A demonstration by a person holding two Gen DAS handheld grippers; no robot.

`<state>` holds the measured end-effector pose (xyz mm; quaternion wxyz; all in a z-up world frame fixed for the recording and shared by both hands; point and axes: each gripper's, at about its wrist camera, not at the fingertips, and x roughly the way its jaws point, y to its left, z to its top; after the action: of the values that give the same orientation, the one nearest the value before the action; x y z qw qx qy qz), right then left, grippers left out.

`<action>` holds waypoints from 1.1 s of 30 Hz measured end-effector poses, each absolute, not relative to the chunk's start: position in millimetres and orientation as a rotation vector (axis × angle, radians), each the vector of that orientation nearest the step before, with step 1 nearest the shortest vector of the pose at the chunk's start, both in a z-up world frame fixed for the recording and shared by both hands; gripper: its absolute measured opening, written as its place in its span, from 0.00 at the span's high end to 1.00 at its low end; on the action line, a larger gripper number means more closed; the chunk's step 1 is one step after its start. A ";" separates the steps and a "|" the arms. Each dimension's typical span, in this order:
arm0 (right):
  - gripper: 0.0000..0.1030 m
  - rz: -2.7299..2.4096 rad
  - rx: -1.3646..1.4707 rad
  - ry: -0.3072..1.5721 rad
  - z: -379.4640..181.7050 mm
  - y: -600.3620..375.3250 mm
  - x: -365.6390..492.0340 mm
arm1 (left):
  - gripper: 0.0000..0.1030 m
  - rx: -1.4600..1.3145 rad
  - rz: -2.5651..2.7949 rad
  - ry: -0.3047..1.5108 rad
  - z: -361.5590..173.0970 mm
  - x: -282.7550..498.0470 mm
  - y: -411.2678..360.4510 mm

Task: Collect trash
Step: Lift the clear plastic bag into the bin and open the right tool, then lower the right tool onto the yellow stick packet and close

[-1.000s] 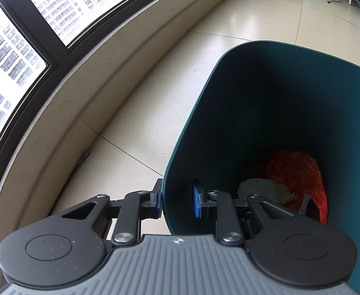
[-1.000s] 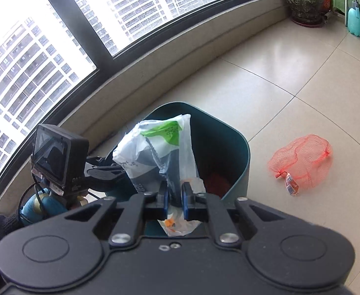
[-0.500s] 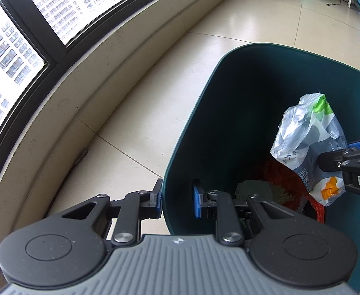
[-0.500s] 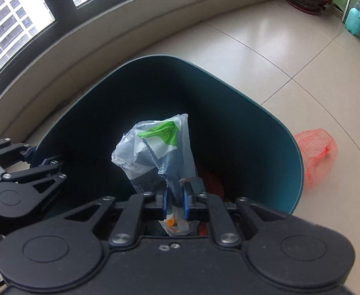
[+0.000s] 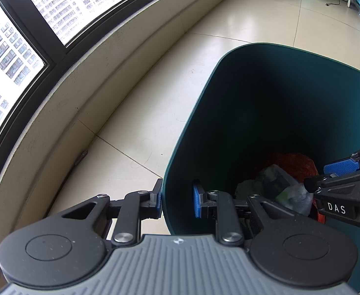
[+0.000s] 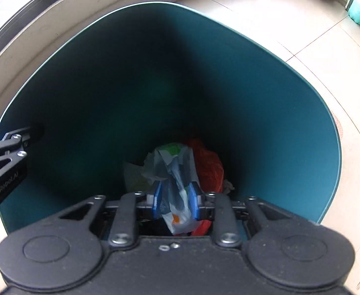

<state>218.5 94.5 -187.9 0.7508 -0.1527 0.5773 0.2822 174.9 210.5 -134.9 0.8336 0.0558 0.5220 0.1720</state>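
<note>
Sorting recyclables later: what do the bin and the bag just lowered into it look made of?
Bin: likely plastic, smooth matte teal, thin even wall. Bag: thin printed plastic film, crinkled, translucent, slightly glossy.

Matt teal plastic bin [image 6: 266,113], crinkled glossy plastic bag [image 6: 177,162], polished floor tiles [image 5: 155,113]

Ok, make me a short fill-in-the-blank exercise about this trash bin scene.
1. The left hand-held gripper is clamped on the bin's ____.
2. The bin is dark ____ in colour.
3. The plastic bag lies between the opening jaws of the ____ hand-held gripper.

Missing words: rim; teal; right
</note>
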 end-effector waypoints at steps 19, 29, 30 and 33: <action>0.69 0.823 -0.159 1.132 -95.9 14.9 199.9 | 0.78 0.128 0.370 1.108 -135.7 175.7 207.9; 0.39 0.747 -0.065 1.077 -75.7 -69.9 193.6 | 0.78 0.145 0.376 1.107 -135.9 176.0 203.9; 0.39 0.729 -0.062 1.095 -83.3 -78.6 194.6 | 0.78 0.147 0.378 1.107 -136.0 176.2 203.2; 0.38 0.662 -0.059 1.152 -116.7 -102.3 199.7 | 0.78 0.152 0.382 1.107 -136.0 176.6 201.2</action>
<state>199.7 -102.3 -116.7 0.7869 -0.0275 0.5347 0.3069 176.6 201.2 -136.0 0.8307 0.0715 0.5220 0.1799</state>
